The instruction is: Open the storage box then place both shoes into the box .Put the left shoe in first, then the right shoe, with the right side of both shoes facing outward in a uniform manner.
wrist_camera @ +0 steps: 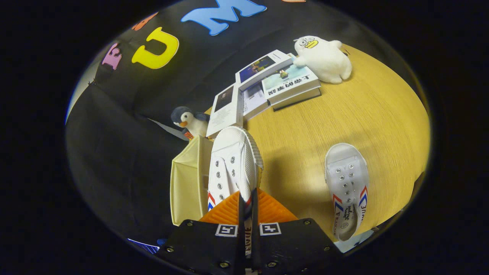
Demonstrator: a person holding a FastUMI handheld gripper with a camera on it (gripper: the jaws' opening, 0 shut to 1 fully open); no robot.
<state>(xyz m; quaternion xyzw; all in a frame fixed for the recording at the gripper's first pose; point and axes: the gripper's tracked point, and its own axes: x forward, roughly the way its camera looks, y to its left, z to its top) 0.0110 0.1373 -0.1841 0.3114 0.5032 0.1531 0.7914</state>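
Shoe (pixel 233 164) pinched in tongs (pixel 247 202) beside box (pixel 187 187)

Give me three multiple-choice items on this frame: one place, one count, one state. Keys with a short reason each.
1. Where does the second white canvas shoe lie?
A. on the wooden table
B. inside the box
C. on the books

2. How many plush toys sit on the round wooden table?
A. one
B. two
C. four

3. What is the gripper doing?
A. open, holding nothing
B. shut on a book
C. shut on a shoe

Key:
1 A, it rests on bare tabletop, apart from the cream fabric storage box.
2 B, a white duck plush and a grey penguin plush.
3 C, the jaws pinch the held white canvas shoe by its heel, beside the box.
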